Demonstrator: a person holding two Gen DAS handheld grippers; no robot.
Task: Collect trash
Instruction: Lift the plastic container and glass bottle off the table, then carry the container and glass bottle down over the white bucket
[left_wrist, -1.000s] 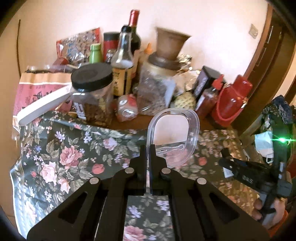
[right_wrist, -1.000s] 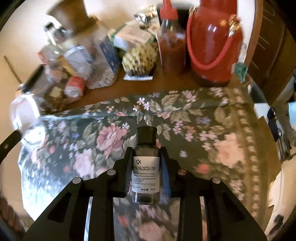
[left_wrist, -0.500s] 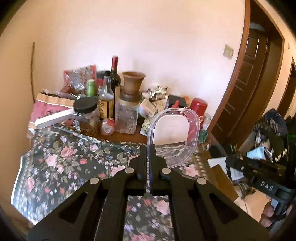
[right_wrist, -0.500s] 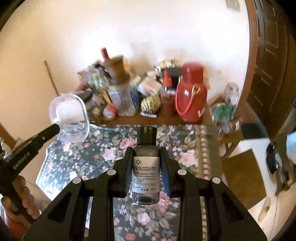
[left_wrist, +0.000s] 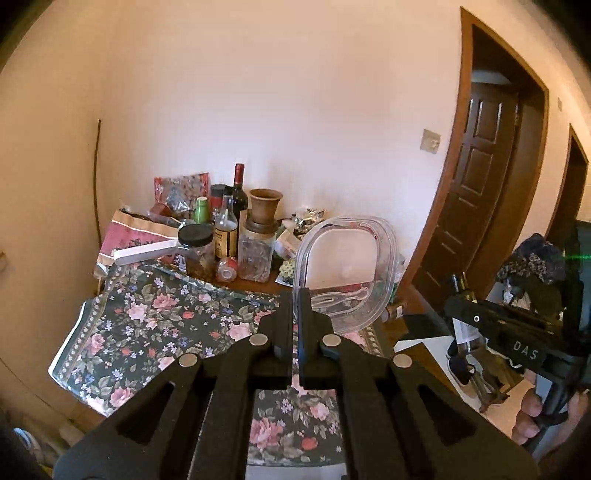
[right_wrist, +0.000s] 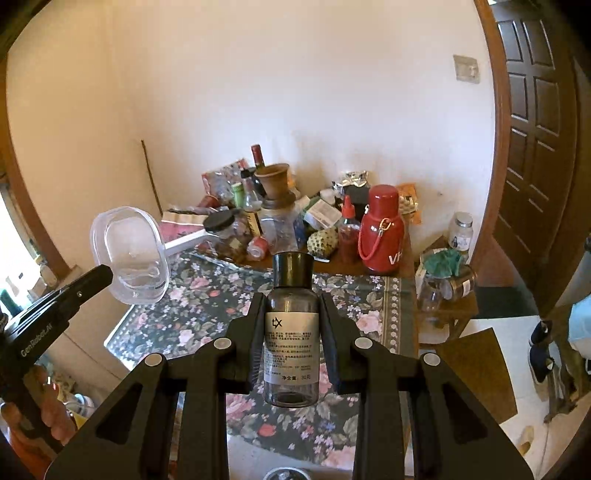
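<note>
Already lifted clear above the floral counter, the left tool pinches a clear plastic tub by its thin rim, which may slip, while the right tool clamps a seemingly empty small bottle.

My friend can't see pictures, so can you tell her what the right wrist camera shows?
The right gripper has its black fingers shut on a small smoky-grey bottle with a black cap and white label, held upright above a dark flowered tablecloth. At left, the left gripper holds up a clear plastic tub. Bottles, jars and a red flask crowd the wall.
</note>
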